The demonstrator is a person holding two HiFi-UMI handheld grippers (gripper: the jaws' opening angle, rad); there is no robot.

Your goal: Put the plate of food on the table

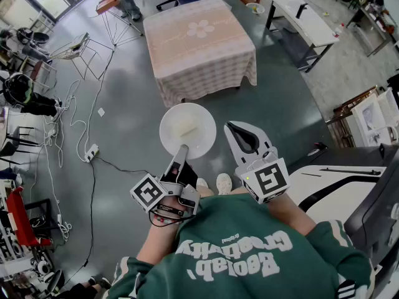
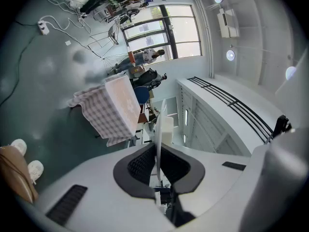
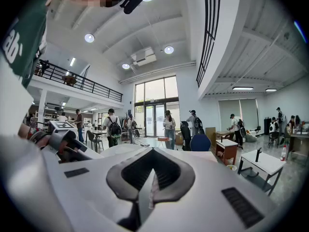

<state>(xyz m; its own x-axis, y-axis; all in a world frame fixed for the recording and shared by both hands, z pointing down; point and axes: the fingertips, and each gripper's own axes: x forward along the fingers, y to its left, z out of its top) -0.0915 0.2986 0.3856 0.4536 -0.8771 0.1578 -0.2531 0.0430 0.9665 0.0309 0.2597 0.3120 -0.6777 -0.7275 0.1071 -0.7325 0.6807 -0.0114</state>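
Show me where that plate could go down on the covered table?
The tablecloth-covered table is bare edge to edge, so the plate in the left gripper fits anywhere there. Clutter sits on the floor to its left: cables and wire stands.

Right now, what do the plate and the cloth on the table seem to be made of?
Plate: smooth plain white, thin edge in the left gripper; glazed ceramic or hard plastic, can't tell which. Cloth: matte woven fabric, likely; it hangs in soft folds at the corners, with checks and a flower print.
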